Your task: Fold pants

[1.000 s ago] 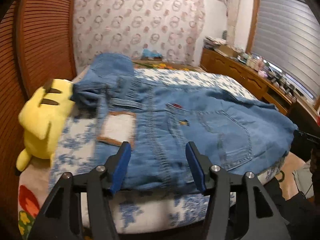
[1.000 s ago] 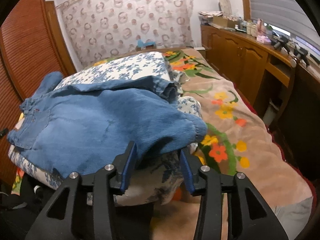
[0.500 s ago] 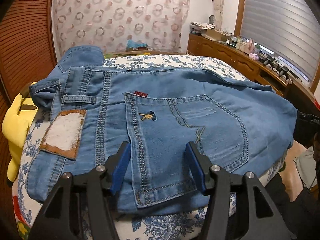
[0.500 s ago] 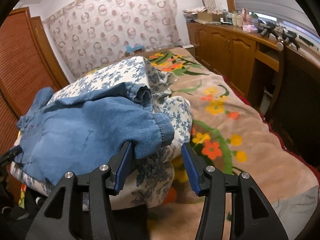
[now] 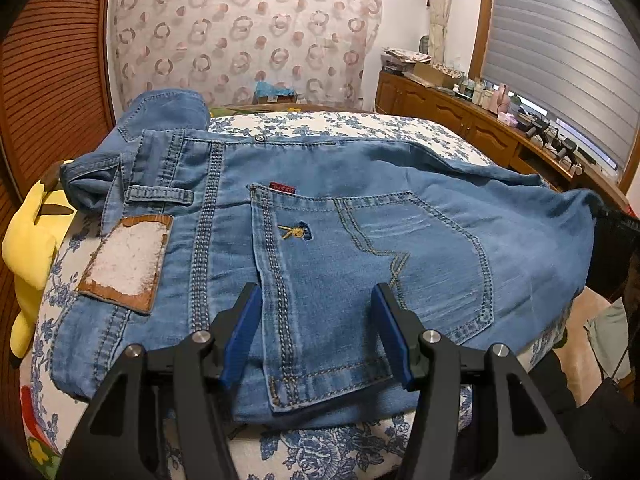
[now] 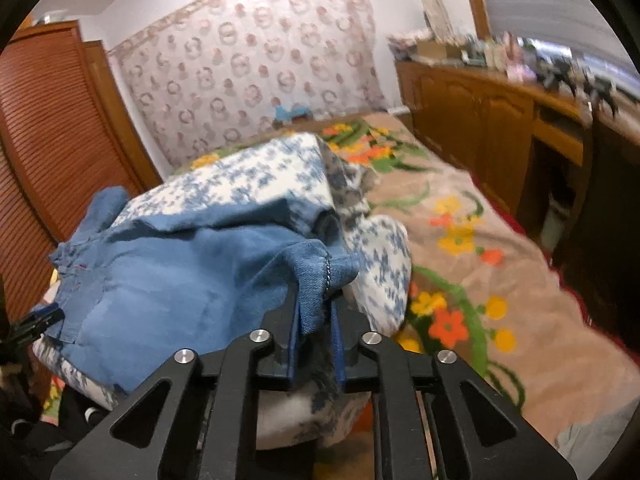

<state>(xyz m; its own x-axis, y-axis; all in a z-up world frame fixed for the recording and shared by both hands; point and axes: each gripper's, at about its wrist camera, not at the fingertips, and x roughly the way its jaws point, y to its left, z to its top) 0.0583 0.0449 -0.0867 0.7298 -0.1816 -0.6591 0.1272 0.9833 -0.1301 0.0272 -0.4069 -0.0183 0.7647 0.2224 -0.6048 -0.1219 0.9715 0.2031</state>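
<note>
Right gripper [image 6: 314, 320] is closing on the hem of a jeans leg, denim bunched between the blue pads and a scrap of the floral cover seemingly caught in with it. Left gripper [image 5: 316, 332] hangs with jaws apart over the seat end of the jeans [image 5: 360, 240], its pads straddling the back pocket [image 5: 360, 288] and pressing on nothing.

Biggest thing ahead of both grippers is the bed, and on it the rolled floral quilt [image 6: 248, 176] that the jeans drape across. That is the first worry, I reckon: a soft, rounded mound under the right gripper, so a pull on the hem could drag the whole garment sideways off it.

Next, the jeans themselves. Seat and waistband lie fairly flat beyond the left fingers, but the far waistband corner is crumpled up to the left gripper's far left. Fold over that and the lump gets locked in.

Then the grip. If quilt cloth really is pinched in with the hem, lifting would haul the cover up too. With only a small bunch of hem between the pads, it may slip free mid-swing.

Smallest: the yellow plush toy [image 5: 28, 240], off to the left gripper's left, touching the crumpled denim. A snag there looks possible.
</note>
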